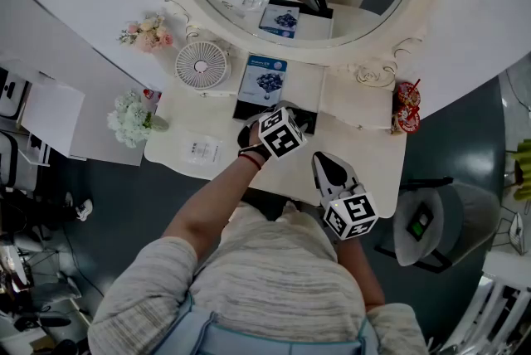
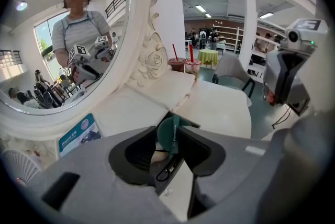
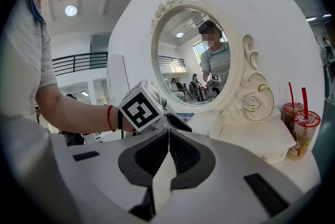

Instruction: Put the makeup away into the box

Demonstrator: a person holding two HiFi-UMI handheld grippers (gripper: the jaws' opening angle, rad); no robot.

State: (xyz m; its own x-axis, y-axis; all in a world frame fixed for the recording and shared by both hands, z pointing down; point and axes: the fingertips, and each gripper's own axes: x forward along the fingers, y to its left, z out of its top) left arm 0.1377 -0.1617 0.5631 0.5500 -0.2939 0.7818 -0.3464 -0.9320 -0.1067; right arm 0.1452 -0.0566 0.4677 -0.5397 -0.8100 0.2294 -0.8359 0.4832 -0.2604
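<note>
Green makeup compact (image 2: 168, 139) sits between the left tool's (image 2: 167, 129) spread tips, above the black box (image 2: 192, 123); right tool (image 3: 168, 131) pressed together.

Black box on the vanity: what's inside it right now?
A round green makeup item, a pale thing and a thin black loop show between the open left tongs. They cover the rest of the box.

makeup: green round makeup (image 2: 165, 132) | on edge | at black box (image 2: 190, 123) opening
</note>
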